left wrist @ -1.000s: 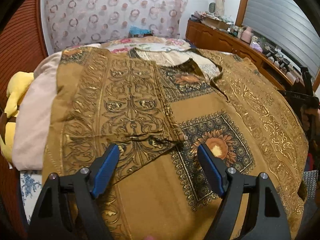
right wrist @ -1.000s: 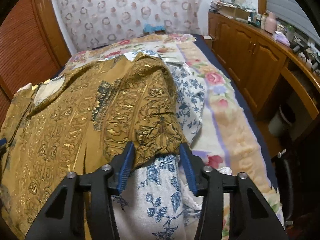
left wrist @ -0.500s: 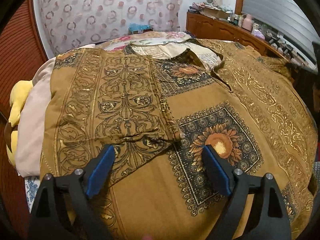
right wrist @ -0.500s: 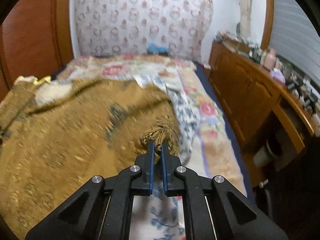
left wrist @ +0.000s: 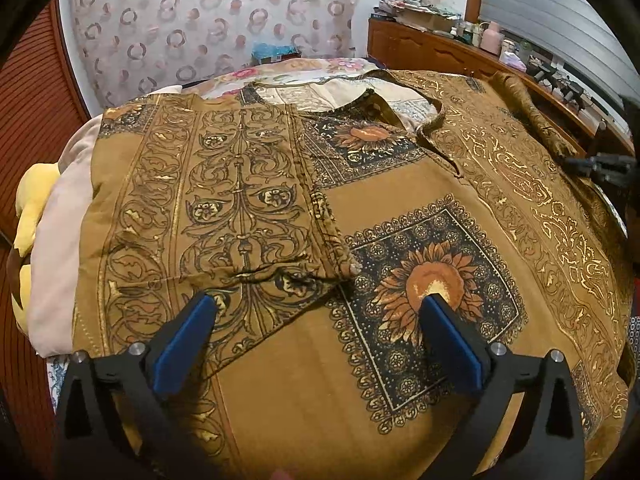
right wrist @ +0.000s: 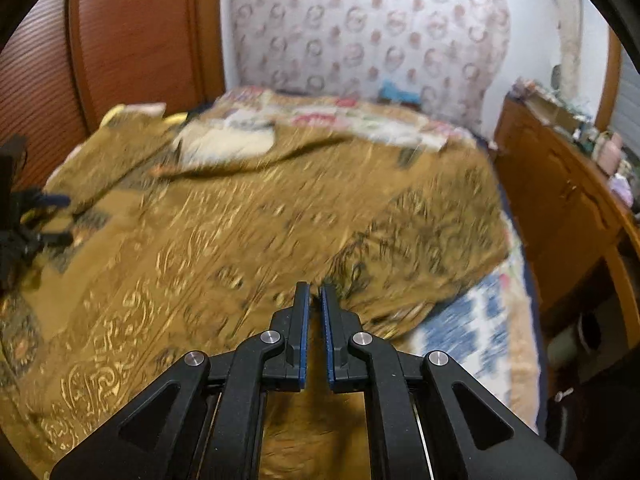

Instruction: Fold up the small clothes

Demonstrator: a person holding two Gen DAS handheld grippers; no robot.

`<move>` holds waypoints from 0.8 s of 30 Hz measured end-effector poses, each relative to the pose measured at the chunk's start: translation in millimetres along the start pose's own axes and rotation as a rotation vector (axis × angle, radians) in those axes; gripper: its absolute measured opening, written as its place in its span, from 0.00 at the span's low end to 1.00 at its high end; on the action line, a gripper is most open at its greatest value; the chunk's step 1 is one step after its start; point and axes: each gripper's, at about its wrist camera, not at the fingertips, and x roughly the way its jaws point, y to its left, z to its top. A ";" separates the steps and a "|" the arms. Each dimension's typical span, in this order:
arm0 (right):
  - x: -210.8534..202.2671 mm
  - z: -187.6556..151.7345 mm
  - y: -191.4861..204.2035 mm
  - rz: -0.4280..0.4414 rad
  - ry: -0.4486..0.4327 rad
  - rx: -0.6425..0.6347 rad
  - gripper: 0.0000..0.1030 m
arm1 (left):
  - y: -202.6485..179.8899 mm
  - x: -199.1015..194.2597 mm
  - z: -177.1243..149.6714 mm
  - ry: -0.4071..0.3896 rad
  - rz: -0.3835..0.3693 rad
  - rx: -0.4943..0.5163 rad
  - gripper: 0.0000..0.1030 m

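Observation:
A brown, gold-patterned garment (left wrist: 280, 400) lies spread on the bed, its left sleeve (left wrist: 224, 200) folded in over the front. My left gripper (left wrist: 318, 300) hovers just over the folded sleeve's hem. Its jaws are opening, wide apart, with cloth beneath them but nothing pinched. My right gripper (right wrist: 315, 288) is shut on the garment's right sleeve (right wrist: 420, 240), which is drawn up and across the body (right wrist: 200, 240); this view is motion-blurred. In the left wrist view the right gripper (left wrist: 592, 164) shows at the right edge, the lifted sleeve (left wrist: 532, 116) trailing from it.
A pink folded blanket (left wrist: 60, 240) and a yellow plush (left wrist: 32, 200) sit left of the garment. Blue-and-white floral cloth (right wrist: 472, 320) lies under its right edge. A wooden dresser (right wrist: 560, 208) with clutter runs along the bed's right side; a wooden wardrobe (right wrist: 140, 40) stands left.
The left jaws spread wider over the folded sleeve. The right jaws closed on the right sleeve's end, then carried it leftward over the garment while the wrist rolled.

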 end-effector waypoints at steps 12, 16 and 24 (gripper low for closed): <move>-28.8 -10.5 -17.9 -0.030 -0.030 0.076 0.35 | -0.2 0.3 0.2 0.000 0.000 0.000 1.00; -46.5 -7.0 -40.7 -0.061 -0.078 0.124 0.42 | 1.0 -1.3 -0.6 -0.004 0.005 -0.002 1.00; -15.1 -2.7 -99.0 -0.085 -0.017 0.271 0.45 | -1.0 -23.2 0.0 -0.098 0.024 -0.024 1.00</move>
